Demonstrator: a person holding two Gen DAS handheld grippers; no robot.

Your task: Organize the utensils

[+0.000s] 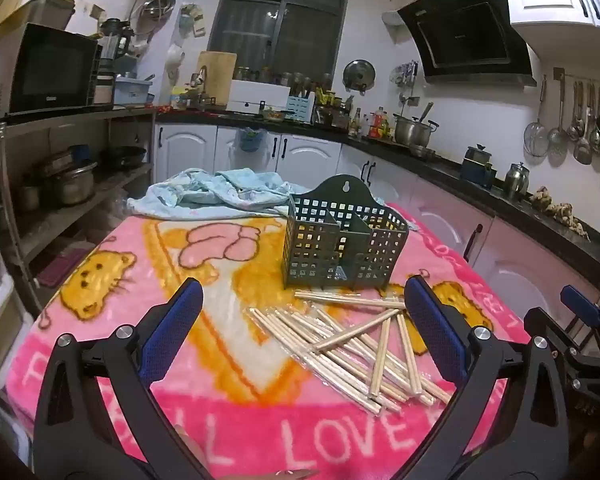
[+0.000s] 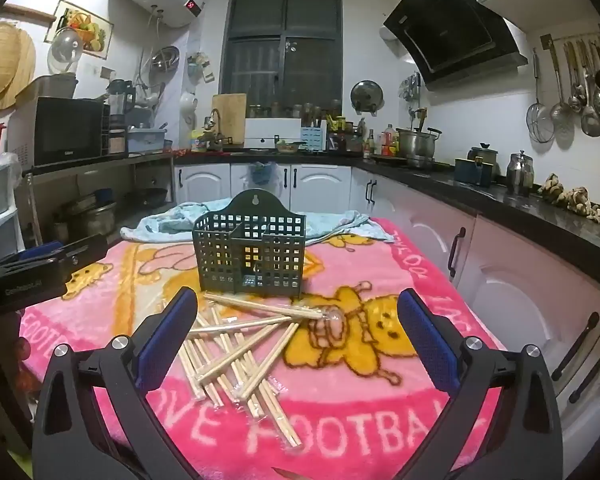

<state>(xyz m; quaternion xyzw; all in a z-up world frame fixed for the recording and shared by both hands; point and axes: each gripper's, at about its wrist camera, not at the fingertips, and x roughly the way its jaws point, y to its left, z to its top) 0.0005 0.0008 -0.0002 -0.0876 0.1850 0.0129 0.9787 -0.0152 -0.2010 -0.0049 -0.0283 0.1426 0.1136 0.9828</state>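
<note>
— As far as I can see, nothing's sorted yet: the chopsticks lie loose on the pink blanket, toward the near edge of the table.
— And the green basket?
— Upright just behind them, apparently empty. Both the left tongs and the right tongs hover spread wide, grasping nothing. Every stick remains to be moved.

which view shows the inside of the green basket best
The left wrist view: it looks down at an angle into the green basket, showing its dividers and compartments. The right wrist view faces the front wall almost square on, so the grid hides most of the inside.
</note>
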